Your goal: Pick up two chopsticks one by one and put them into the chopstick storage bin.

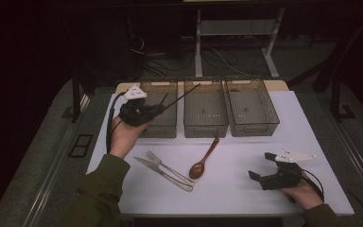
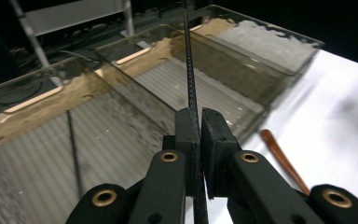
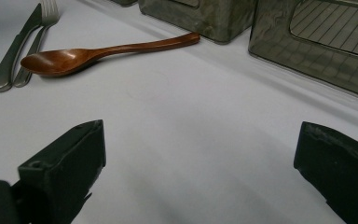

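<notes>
Left hand-held gripper [image 2: 199, 122] clamps a thin black chopstick [image 2: 189, 70] above the left bin [image 1: 162, 107]. Right hand-held gripper [image 3: 200, 172] rests open-jawed on the worktop [image 1: 236, 184]. No legible markings.

I hold the left hand-held gripper [image 1: 158, 109] raised at about ten o'clock, its jaws pinched together and pointing toward two o'clock. My right hand-held gripper [image 1: 261, 166] sits low at four o'clock, jaws spread wide, aimed toward nine o'clock.
</notes>
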{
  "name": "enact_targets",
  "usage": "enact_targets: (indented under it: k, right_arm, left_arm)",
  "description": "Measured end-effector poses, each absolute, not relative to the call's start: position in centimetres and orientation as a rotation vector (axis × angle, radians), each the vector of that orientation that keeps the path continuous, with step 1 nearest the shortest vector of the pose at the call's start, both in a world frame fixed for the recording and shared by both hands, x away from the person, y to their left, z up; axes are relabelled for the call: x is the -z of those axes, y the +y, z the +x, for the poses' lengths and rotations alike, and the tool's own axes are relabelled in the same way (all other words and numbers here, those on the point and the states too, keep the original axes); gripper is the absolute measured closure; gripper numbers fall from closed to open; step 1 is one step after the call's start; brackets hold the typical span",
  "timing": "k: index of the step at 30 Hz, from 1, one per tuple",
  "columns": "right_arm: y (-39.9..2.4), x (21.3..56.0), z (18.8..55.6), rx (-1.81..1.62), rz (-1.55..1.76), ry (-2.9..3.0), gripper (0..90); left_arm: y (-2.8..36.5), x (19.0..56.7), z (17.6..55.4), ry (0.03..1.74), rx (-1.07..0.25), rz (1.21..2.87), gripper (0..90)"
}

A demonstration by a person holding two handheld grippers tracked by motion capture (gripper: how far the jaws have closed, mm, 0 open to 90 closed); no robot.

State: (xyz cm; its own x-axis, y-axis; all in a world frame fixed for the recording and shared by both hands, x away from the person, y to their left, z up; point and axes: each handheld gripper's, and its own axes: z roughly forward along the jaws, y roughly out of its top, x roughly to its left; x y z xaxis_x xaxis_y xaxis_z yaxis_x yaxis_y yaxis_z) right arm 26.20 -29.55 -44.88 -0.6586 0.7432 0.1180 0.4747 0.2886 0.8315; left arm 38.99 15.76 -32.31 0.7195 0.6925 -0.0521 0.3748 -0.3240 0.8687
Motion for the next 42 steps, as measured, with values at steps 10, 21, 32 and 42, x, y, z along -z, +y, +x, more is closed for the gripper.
enact_targets:
  k: [10, 21, 32, 42]
  right_arm:
    - [-29.6, 44.9, 26.2, -1.312, 1.112, 2.269, 1.5]
    - [-29.7, 44.9, 26.3, -1.311, 1.109, 2.269, 1.5]
    - [-29.8, 44.9, 26.3, -1.315, 1.113, 2.264, 1.5]
    - [-29.9, 44.9, 26.3, -1.315, 1.113, 2.263, 1.5]
  left_arm:
    - [17.3, 32.8, 41.6, 0.936, -0.456, 1.917, 85.0]
    - [18.5, 34.5, 43.5, 1.052, -0.494, 1.941, 85.0]
    - [18.7, 36.5, 45.1, 1.145, -0.491, 1.987, 85.0]
    - [18.1, 37.5, 45.5, 1.158, -0.460, 2.024, 84.8]
